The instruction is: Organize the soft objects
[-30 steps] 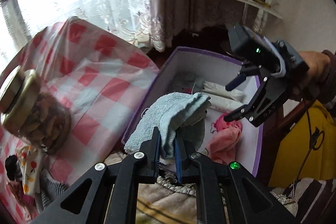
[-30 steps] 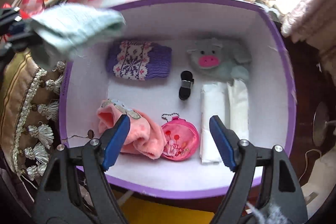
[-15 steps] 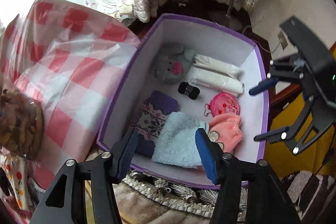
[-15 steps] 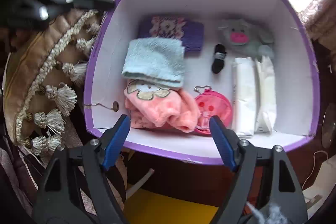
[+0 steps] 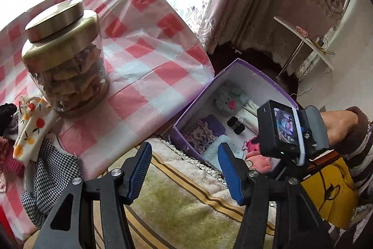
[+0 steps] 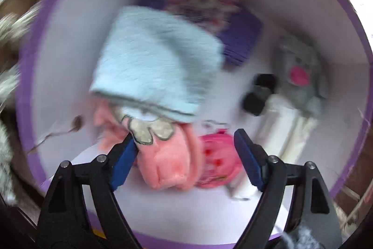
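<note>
Purple-rimmed box beneath us: our right gripper, wide open and empty, straddles the pink plush; closing could snag the blue towel. Left gripper half-open, empty.

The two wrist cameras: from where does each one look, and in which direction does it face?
Left wrist: sits behind the open left claw, looking obliquely down over the checked tablecloth toward the purple box; the person's hand holding the right claw shows.
Right wrist: sits behind the open right claw, looking straight down into the box; no hand shows.
Shared: the box, blue towel, grey plush.
</note>
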Motion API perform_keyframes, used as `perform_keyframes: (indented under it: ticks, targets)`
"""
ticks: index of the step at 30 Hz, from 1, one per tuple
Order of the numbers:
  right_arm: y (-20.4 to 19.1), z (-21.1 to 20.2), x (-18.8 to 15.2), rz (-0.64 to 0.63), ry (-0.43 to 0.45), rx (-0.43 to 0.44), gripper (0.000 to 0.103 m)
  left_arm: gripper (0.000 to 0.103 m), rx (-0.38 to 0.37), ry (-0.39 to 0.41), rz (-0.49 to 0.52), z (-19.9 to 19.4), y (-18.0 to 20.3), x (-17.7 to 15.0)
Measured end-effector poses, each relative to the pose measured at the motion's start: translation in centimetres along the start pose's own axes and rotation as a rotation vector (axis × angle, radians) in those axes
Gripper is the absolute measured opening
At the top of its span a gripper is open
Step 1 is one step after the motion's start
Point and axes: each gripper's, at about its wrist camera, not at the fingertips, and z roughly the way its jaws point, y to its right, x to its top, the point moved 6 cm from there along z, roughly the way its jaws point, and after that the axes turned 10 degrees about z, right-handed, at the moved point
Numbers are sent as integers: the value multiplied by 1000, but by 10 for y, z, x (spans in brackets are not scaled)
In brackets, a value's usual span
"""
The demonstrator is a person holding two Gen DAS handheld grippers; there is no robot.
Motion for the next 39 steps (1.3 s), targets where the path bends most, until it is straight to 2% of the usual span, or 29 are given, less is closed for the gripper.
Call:
perform_keyframes:
  ticks: [3,4,5,10,13,16,20,21,24,26,29,30,36,39]
  targets:
    - [15,9,13,61,2,60,83,60,-24,8,-36,2,-7,-3]
    - [20,17,15,81,-14,54,83,60,-31,8,-43,3,-8,-4]
    - [24,23,18,96,-12,32,90,60,-36,7,-46,4,-8,-4]
    - [25,37,20,118,-24,36,90,60,-56,15,-60,4,-8,-6]
    - [28,14,12,143,24,-1,90,60,-66,25,-85,3,-12,-7]
    - [38,-24,4,195,109,-1,90,60,-73,44,-106,0,-16,-7]
    - [41,-59,10,309,238,107,90,60,-81,64,-132,-4,-20,-7]
    - [34,-55,16,306,236,123,90,60,-80,71,-137,-5,-21,-7]
    - [14,-30,41,256,191,90,90,60,-68,97,-151,-12,-24,-6]
    - [-3,-6,54,225,131,92,87,60,-51,112,-157,-18,-27,-7]
    - [-31,19,63,157,62,159,86,60,-29,125,-183,-26,-38,-15]
    - [-35,24,66,150,56,157,89,60,-25,128,-198,-29,-42,-19]
    - [-20,22,70,200,35,163,89,60,3,186,-284,-51,-69,-35]
    - [-10,1,57,223,90,138,89,60,32,214,-312,-68,-86,-45]
